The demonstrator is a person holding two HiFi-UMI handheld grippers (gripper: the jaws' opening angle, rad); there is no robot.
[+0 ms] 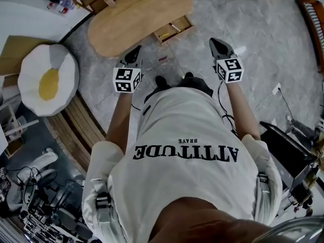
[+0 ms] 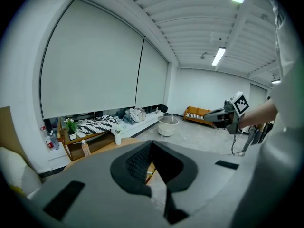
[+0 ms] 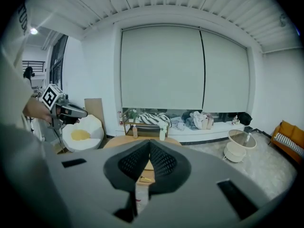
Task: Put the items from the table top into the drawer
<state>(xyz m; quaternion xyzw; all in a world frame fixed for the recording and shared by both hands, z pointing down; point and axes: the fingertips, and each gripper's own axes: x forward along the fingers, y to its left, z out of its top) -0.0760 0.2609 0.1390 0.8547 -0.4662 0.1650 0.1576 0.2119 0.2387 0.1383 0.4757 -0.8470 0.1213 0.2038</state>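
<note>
Drawer [image 1: 173, 29]: pulled open, ahead of both grippers.
Table [image 1: 136, 14]: ahead of the left one.
Left gripper [image 1: 135, 51]: closed tight, holding nothing.
Right gripper [image 1: 217, 42]: closed tight, holding nothing.

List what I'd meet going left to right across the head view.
In order: egg cushion → left gripper → drawer → right gripper.
</note>
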